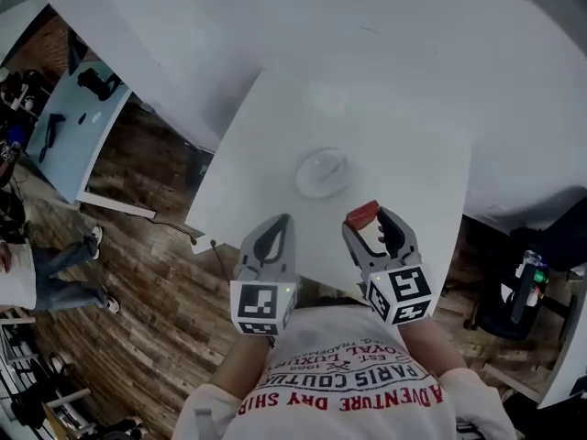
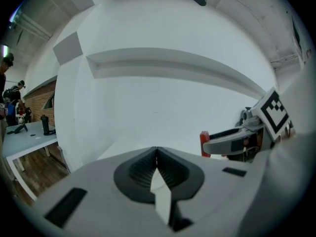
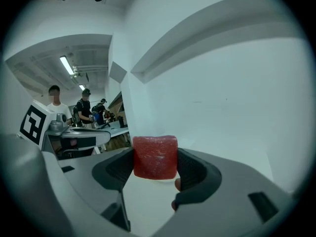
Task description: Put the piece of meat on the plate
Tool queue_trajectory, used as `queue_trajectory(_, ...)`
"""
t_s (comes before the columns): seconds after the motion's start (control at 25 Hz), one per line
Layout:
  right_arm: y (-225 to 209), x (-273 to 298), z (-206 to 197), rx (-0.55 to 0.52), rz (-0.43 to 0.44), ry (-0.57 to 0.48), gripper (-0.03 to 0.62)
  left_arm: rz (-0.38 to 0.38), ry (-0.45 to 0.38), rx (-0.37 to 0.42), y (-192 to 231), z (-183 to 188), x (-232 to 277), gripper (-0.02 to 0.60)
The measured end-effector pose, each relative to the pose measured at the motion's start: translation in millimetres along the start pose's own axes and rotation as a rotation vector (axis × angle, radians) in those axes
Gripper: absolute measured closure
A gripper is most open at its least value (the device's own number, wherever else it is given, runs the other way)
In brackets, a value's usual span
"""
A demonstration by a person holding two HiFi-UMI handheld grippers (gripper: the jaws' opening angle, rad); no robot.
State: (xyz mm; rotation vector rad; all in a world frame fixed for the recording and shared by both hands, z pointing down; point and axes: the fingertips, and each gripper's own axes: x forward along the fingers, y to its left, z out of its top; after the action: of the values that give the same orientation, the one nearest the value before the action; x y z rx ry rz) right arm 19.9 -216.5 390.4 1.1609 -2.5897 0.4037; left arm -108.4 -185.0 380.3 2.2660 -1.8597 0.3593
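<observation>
While the white table point(image 1: 413, 154) is taking up most of the head view, the clear plate point(image 1: 323, 173) is sitting near its middle, empty. The right gripper point(image 1: 370, 219) is clamping the piece of meat point(image 3: 155, 157) btwn its ribbed jaws, which are standing apart by the block's width. The left gripper point(image 1: 277, 223) is idling beside it w/ jaws pressed together and nothing in them. The meat is hanging over the table, near the plate on the person's side and not touching it. It is looking like a small red cube, prob. light and a bit soft or rubbery w/ a slightly glossy face. It is likely wanting only a gentle squeeze on two flat opposite sides, as the jaws are taking it now; too hard a pinch could be squashing it or popping it out. Only the head view is giving the plate's place vs. the meat; neither gripper view is showing the plate. The right gripper view is showing both contact faces up close, and the left gripper view is catching the meat side-on as a red sliver.
</observation>
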Motion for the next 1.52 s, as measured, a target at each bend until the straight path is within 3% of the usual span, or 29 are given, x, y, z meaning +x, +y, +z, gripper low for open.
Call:
queue_trajectory(0.32, -24.7, 45.8, -6.5, 0.026, -0.068, 0.074, 0.316, -0.108, 0.063, 0.000, 17.0, -9.4, 59.7, 0.575)
queue_trajectory(0.72, -28.0, 132.0, -31.0, 0.029, -0.142, 0.271, 0.316, -0.291, 0.137, 0.013, 67.9, -23.1, 138.3, 0.575)
queue_trajectory(1.16, -41.6, 213.4, -93.2, -0.013, -0.152, 0.531, 0.316, -0.353, 0.236, -0.034, 112.8, -67.2, 182.9, 0.575)
queue_trajectory(1.52, -50.1, 235.4, -134.0, -0.025, -0.137, 0.702, 0.316, -0.354, 0.265, -0.046, 129.3, -84.0, 193.7, 0.575)
